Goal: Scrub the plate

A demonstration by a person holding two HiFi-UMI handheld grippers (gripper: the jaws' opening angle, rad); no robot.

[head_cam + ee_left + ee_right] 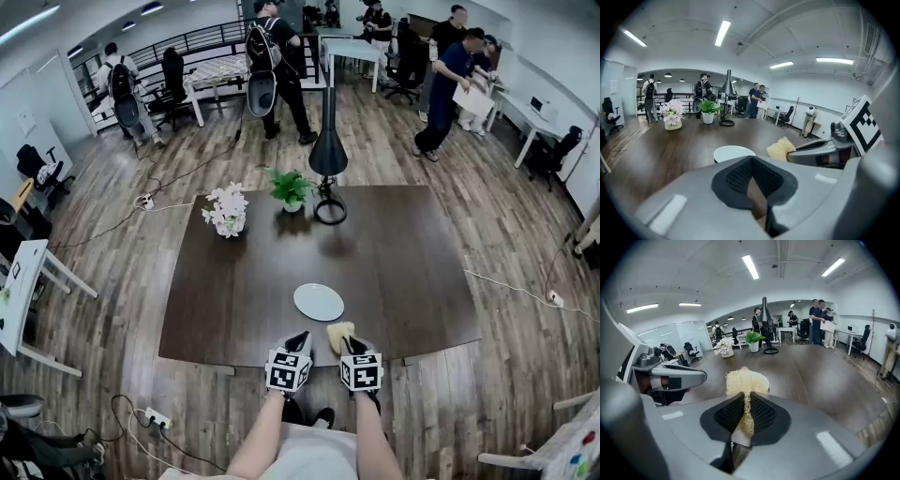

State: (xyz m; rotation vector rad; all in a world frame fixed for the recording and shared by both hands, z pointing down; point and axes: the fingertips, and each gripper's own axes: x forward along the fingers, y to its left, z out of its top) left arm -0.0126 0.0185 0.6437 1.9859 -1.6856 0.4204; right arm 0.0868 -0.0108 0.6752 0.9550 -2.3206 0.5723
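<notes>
A white plate point(319, 302) lies empty on the dark wooden table point(234, 300), near its front edge. My right gripper point(349, 343) is shut on a pale yellow mesh scrubber point(338, 333), held just right of the plate and a little nearer to me. In the right gripper view the scrubber point(740, 380) is pinched between the pads and fans out above them, and the plate point(762, 379) peeks out behind it. My left gripper point(298, 341) hovers beside the right one, shut with nothing in it. In the left gripper view the plate point(733, 152) lies straight ahead and the scrubber point(780, 149) is to its right.
At the table's far side stand a vase of pale flowers point(228, 211), a small green potted plant point(291, 189) and a black cone lamp point(328, 155). Cables and a power strip point(145, 201) lie on the wooden floor. Several people stand at desks far behind.
</notes>
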